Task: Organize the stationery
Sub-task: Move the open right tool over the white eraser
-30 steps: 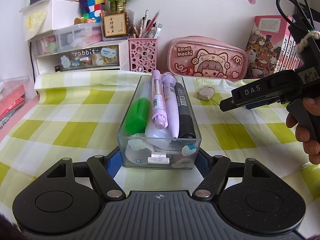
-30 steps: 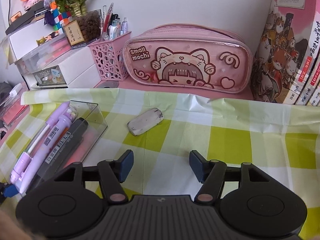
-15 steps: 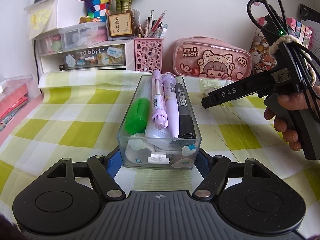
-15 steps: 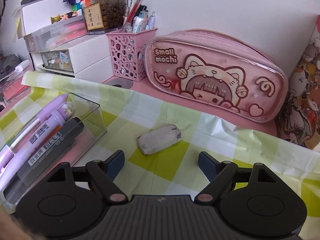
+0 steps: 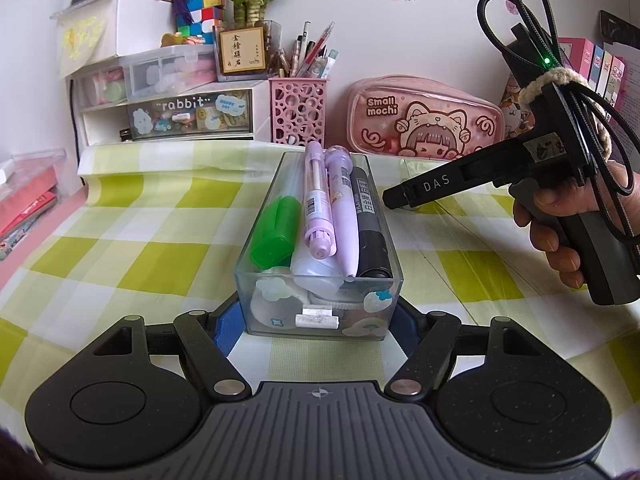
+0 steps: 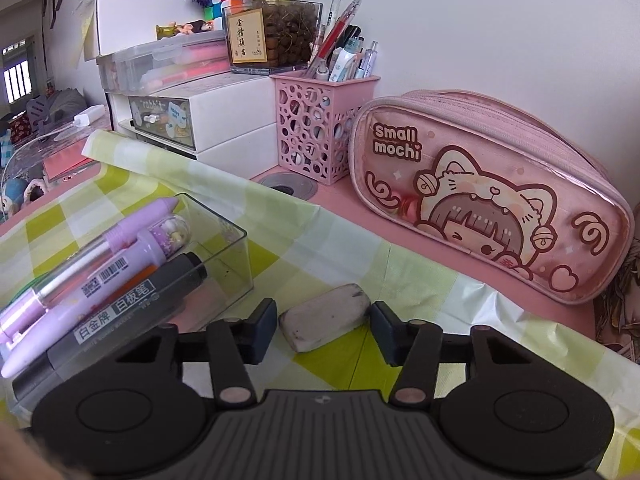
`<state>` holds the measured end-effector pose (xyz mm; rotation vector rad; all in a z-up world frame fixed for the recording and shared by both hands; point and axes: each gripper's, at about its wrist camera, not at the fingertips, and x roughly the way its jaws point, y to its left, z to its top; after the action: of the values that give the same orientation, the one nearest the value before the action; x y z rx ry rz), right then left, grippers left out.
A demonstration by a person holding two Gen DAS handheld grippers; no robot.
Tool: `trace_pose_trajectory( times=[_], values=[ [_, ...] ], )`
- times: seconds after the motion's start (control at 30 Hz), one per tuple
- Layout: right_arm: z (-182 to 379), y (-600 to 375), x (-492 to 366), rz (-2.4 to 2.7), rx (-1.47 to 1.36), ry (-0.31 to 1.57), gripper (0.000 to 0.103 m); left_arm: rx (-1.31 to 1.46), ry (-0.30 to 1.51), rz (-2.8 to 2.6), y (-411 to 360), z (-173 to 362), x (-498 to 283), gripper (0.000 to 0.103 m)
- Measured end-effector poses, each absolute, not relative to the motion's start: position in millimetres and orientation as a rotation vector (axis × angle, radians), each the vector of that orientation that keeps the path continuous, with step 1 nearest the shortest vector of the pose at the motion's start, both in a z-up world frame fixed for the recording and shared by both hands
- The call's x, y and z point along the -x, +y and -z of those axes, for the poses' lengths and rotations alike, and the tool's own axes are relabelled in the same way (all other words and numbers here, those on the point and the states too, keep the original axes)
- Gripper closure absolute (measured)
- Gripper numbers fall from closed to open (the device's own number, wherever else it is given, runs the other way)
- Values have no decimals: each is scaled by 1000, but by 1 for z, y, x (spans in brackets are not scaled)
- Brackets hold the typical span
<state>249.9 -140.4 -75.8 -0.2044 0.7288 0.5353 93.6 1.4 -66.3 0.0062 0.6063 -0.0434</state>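
A clear plastic box [image 5: 320, 312] stands on the green checked cloth [image 5: 120, 240]. It holds a green marker [image 5: 276, 232], two purple pens [image 5: 316, 200] and a black whiteboard marker [image 5: 370, 220]. My left gripper [image 5: 318, 322] is shut on the box's near end. In the right wrist view a grey-white eraser [image 6: 324, 316] lies on the cloth just right of the box [image 6: 224, 248]. My right gripper [image 6: 325, 330] straddles it and its jaws are closing. Each pad stands a sliver off an end of the eraser. The left wrist view shows a hand [image 5: 560, 220] holding that gripper, which hides the eraser there.
A pink "Small mochi" pencil case [image 6: 480, 200] and a pink pen holder [image 6: 316, 128] stand along the back wall. White drawer units [image 5: 172, 112] with a potted plant are at back left, and books [image 5: 600, 68] at the far right.
The right gripper came in over the eraser and rolled. Its jaws narrowed from wide apart to just outside the eraser's ends. The left gripper and the box stayed still.
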Motion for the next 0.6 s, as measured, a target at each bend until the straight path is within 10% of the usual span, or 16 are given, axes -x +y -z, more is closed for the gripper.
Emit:
trace_pose_trajectory(
  times=[0.6],
  values=[
    [63, -195, -196, -324, 128, 767, 76, -4, 606, 43, 2, 66, -94, 31]
  ],
)
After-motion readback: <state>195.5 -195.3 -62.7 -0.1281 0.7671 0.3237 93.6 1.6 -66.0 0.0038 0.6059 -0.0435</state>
